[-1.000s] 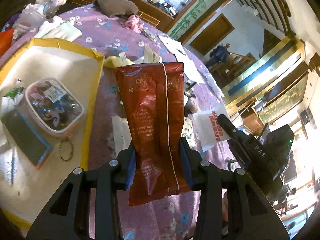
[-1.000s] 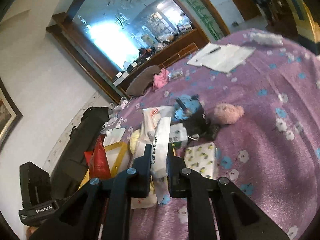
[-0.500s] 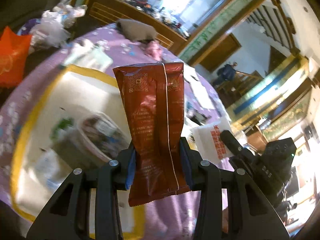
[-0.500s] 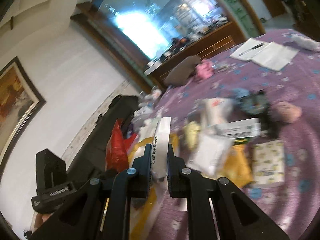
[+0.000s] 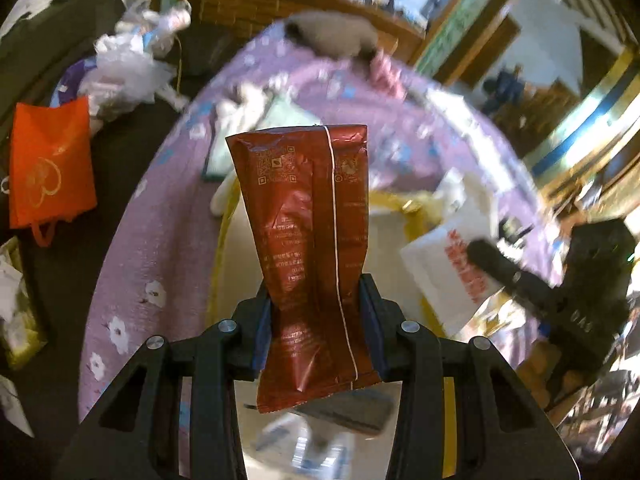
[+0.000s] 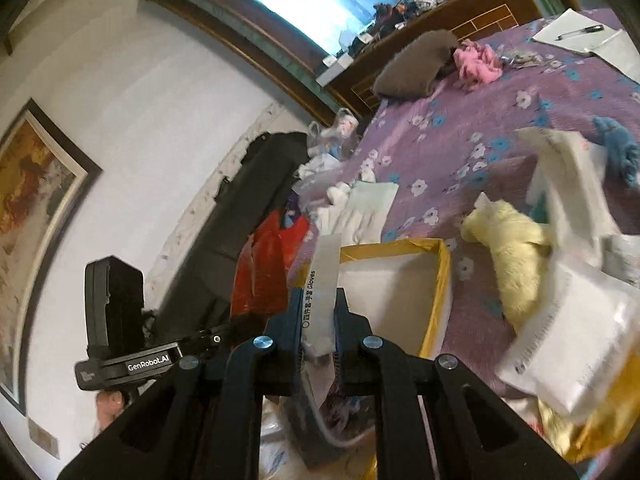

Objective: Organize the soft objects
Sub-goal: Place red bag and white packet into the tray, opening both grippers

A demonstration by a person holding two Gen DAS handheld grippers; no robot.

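Purple flowered cloth covers the wide surface that fills both views, with a mirror and dark wood frame behind it; whether it is a bed or a worktop cannot be told. A yellow-rimmed box with a pale inside sits near the middle of the right wrist view, and loose soft things lie around it: a pale yellow plush at the right, a pink cloth and a grey cushion toward the upper right.

At the lower centre of the left wrist view, the left hand-held gripper stands about half open, clamped on a dark red foil packet low on its body. The packet stands upright and is pinched inward at the pads, so it looks light and yielding; foil is likely slippery, and a hold across the filled middle seems safer than one on the flat seam.

In the right wrist view, the right hand-held gripper is almost fully closed on a thin white glove packet, gripped near its lower end above the box's left rim. Being flat and limp, it should bend freely and weigh next to nothing.
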